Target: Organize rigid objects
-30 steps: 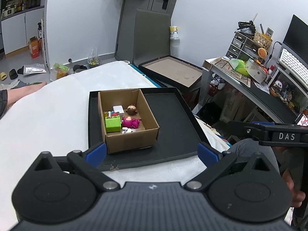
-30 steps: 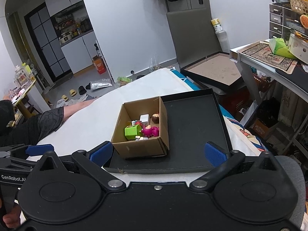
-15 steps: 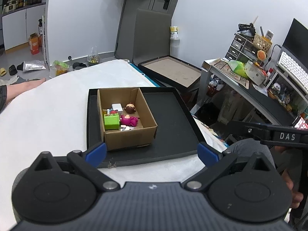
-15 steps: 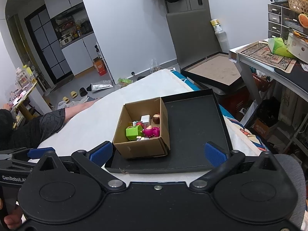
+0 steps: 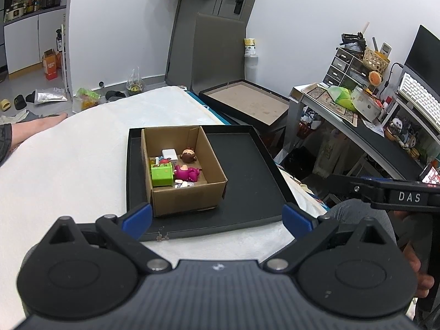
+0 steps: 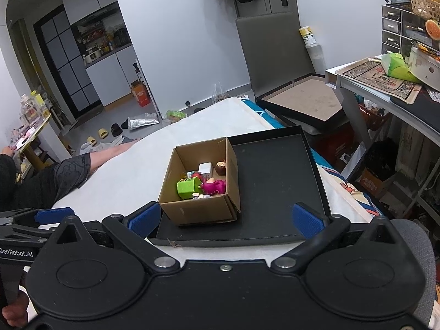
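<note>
Open brown box (image 5: 183,181) at the tray's (image 5: 247,165) left edge holds bright toys (image 5: 176,170); both grippers (image 5: 217,216) (image 6: 225,218) gape, empty.

Legible markings, two items. 1: "DAS", white capitals on the black body of the right gripper (image 5: 407,196), seen at the right edge of the left wrist view. 2: "GenRobot.AI", white lettering on the black body of the left gripper (image 6: 16,253), seen at the left edge of the right wrist view, its first letter partly cut by the frame edge. Print on the white canister (image 5: 249,49) by the wall and on the orange carton (image 6: 140,93) on the floor is too small to read.
</note>
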`<state>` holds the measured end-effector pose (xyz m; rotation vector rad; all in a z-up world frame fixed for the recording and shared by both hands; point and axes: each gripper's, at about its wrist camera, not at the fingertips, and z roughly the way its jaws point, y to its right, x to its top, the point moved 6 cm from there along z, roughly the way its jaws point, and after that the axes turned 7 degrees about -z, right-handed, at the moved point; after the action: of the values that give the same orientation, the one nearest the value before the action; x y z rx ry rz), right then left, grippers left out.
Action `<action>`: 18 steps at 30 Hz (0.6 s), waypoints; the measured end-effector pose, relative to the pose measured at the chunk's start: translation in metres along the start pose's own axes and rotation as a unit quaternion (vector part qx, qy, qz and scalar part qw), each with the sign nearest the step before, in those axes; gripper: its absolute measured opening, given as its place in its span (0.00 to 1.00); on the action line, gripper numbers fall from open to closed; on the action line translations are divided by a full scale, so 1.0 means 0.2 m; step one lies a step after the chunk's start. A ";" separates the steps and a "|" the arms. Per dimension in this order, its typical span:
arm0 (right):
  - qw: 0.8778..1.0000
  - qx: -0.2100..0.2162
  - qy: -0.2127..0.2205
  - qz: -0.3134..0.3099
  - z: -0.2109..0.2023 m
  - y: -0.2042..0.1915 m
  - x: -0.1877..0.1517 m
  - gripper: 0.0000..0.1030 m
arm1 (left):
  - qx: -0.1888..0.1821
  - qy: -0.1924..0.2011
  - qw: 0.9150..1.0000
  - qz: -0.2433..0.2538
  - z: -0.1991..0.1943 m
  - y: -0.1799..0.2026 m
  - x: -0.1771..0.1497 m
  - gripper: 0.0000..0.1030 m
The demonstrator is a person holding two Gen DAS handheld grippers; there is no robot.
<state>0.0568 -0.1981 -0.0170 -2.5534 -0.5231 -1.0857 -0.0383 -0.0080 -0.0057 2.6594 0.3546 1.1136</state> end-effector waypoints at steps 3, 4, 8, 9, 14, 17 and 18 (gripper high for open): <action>1.000 -0.002 0.000 -0.002 0.00 0.00 0.00 1.00 | 0.001 0.000 1.000 -0.001 0.00 0.00 0.00 0.97; 1.000 -0.002 0.000 -0.001 0.00 0.00 0.00 1.00 | 0.001 0.000 1.000 0.000 0.00 0.00 0.00 0.97; 1.000 -0.001 0.000 -0.002 0.00 -0.01 0.00 1.00 | 0.002 -0.001 1.000 0.001 0.00 -0.01 0.00 0.97; 1.000 -0.002 0.000 -0.001 0.00 0.00 0.00 1.00 | 0.002 -0.001 1.000 0.002 0.00 -0.01 0.00 0.97; 1.000 -0.003 0.001 -0.003 0.00 -0.01 0.00 1.00 | 0.002 -0.001 1.000 0.001 0.00 0.00 0.00 0.97; 1.000 -0.002 0.001 -0.002 0.00 0.00 0.00 1.00 | 0.004 0.000 1.000 0.005 0.00 0.00 -0.01 0.97; 1.000 -0.003 0.001 -0.002 0.00 -0.01 0.00 1.00 | 0.004 0.001 1.000 0.007 -0.01 0.00 -0.01 0.97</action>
<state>0.0559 -0.1973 -0.0170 -2.5569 -0.5272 -1.0916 -0.0408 -0.0093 -0.0063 2.6731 0.3411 1.1206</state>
